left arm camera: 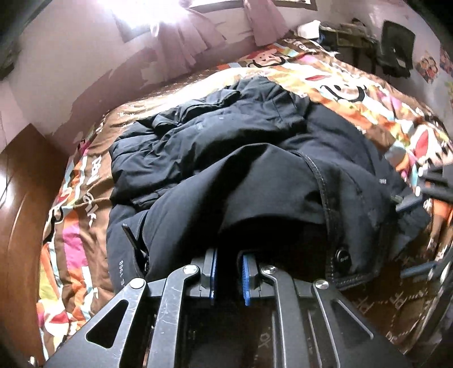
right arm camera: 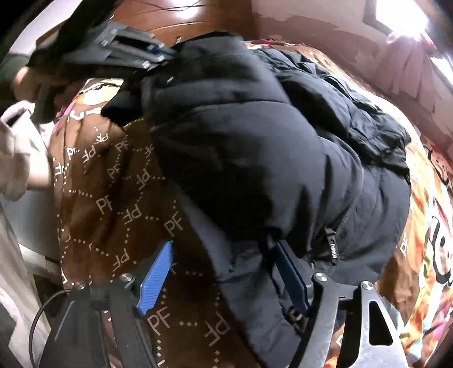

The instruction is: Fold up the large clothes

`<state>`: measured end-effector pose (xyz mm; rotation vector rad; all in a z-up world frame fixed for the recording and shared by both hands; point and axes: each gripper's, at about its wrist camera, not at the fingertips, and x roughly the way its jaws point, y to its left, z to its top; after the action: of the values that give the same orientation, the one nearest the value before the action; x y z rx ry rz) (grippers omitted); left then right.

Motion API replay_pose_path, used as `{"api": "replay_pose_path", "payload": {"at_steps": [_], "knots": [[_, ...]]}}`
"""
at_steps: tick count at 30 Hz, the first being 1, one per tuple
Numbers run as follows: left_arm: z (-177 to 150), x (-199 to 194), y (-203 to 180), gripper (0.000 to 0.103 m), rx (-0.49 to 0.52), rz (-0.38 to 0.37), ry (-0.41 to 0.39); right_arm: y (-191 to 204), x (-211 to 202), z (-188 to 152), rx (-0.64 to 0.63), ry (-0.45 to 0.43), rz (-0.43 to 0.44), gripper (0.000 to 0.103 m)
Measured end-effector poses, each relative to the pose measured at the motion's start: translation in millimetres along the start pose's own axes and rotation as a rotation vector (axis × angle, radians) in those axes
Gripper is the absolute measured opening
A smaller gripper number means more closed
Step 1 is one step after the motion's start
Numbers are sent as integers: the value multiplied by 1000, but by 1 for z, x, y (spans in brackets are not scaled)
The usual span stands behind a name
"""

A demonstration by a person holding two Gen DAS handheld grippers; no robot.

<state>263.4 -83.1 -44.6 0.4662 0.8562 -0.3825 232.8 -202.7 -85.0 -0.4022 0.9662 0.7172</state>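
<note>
A large dark navy padded jacket [left arm camera: 240, 147] lies crumpled on a bed with a brown cartoon-print cover [left arm camera: 85, 198]. My left gripper [left arm camera: 229, 271] has its blue pads close together on a fold of the jacket's hem, which is lifted over the fingers. In the right wrist view the jacket [right arm camera: 254, 158] fills the middle. My right gripper [right arm camera: 223, 254] is open, its blue pads wide apart around the jacket's lower edge, with one pad [right arm camera: 157, 271] over the brown cover [right arm camera: 119, 203]. The left gripper shows at the top left of that view [right arm camera: 141, 53], on the jacket.
A pink wall with a bright window [left arm camera: 158, 17] runs behind the bed. A wooden cabinet [left arm camera: 25, 198] stands at the left. Dark clothes and bags [left arm camera: 354, 39] sit at the bed's far right. A person's light sleeve [right arm camera: 17, 158] is at the left of the right wrist view.
</note>
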Motion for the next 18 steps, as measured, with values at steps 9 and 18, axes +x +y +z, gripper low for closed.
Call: {"api": "replay_pose_path", "payload": {"at_steps": [9, 18], "knots": [[15, -6, 11, 11, -38, -24, 3, 10, 37, -6, -137, 115, -348, 58], [13, -6, 43, 11, -132, -158, -14, -50, -22, 32, 50, -58, -306, 9]]}}
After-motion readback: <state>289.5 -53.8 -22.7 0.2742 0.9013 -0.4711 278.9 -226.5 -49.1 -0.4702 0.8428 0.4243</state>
